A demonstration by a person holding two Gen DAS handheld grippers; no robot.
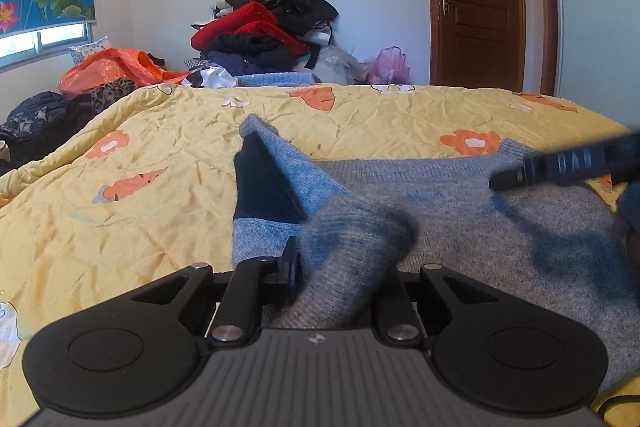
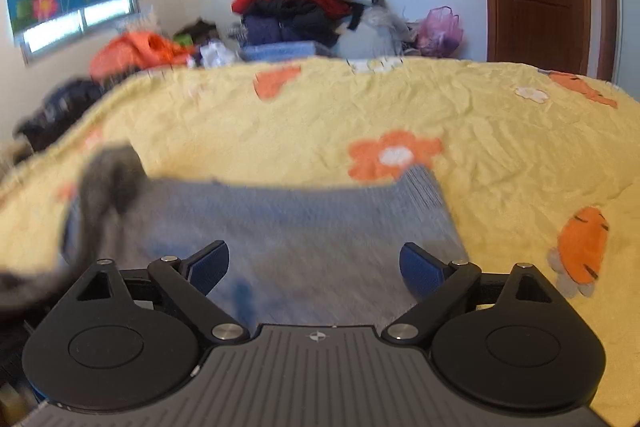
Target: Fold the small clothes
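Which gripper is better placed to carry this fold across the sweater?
Left. The left gripper is already shut on a raised bunch of the grey-blue sweater, while the right gripper is open over its flat part, gripping nothing.

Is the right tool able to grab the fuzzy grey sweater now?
Probably yes. The right tool is open, right over the grey knitted sweater, with nothing between them. The left tool already pinches a fold.

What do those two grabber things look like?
Both are black, with two round discs, silver screws and a ribbed grey plate bearing a small cross mark. The right gripper has blue finger pads. The left gripper looks the same.
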